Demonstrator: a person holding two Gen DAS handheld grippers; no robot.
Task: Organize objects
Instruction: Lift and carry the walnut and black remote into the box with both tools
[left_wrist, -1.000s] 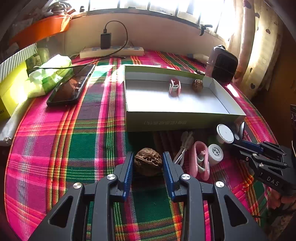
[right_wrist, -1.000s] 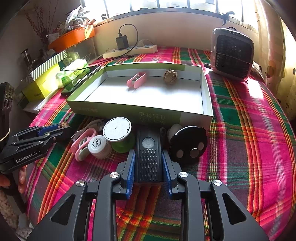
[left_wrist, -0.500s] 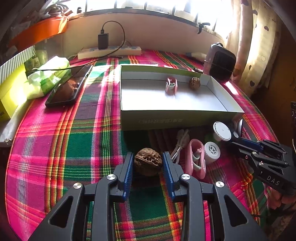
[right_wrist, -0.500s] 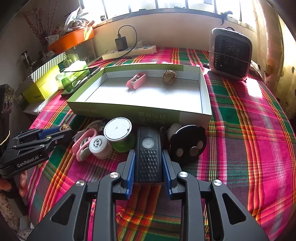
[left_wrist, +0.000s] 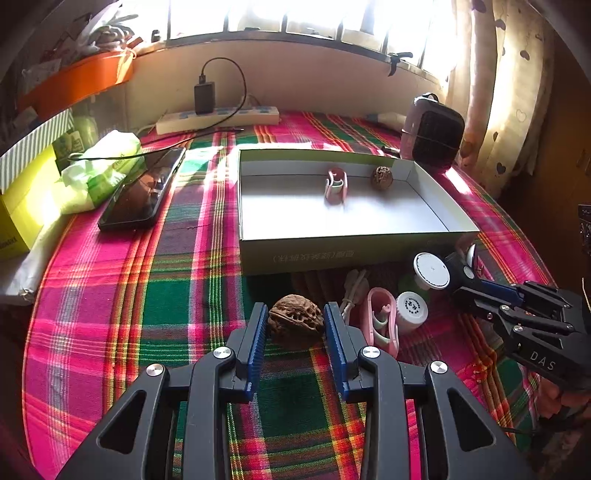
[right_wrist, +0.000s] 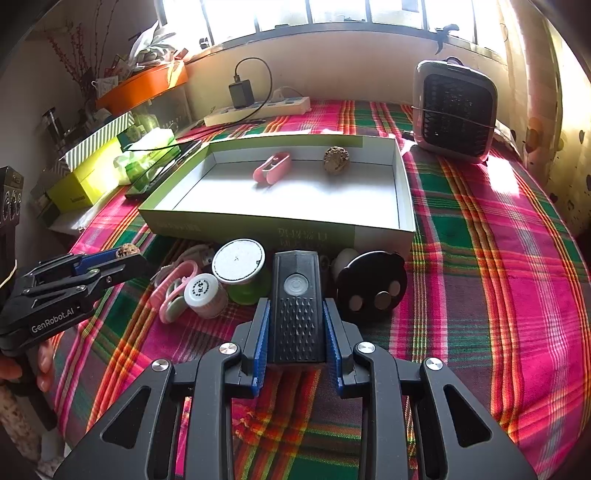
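My left gripper (left_wrist: 295, 317) is shut on a brown walnut (left_wrist: 295, 320), held just above the plaid cloth in front of the green-and-white box (left_wrist: 351, 254). It also shows in the right wrist view (right_wrist: 125, 254). My right gripper (right_wrist: 297, 314) is shut on a black device with a round button (right_wrist: 296, 310); it also shows in the left wrist view (left_wrist: 469, 280). The box holds a pink clip (left_wrist: 336, 184) and a second walnut (left_wrist: 381, 178).
In front of the box lie a pink clip (right_wrist: 173, 291), a small white-capped jar (right_wrist: 205, 295), a green jar with white lid (right_wrist: 240, 269), a black round disc (right_wrist: 371, 284) and a white cable (left_wrist: 352, 288). A phone (left_wrist: 142, 192), heater (right_wrist: 456, 110) and power strip (left_wrist: 218, 120) stand around.
The left gripper has lifted slightly with the walnut, so the view has risen and the box looks farther off. The right gripper has stayed shut on the black device, nearly still.
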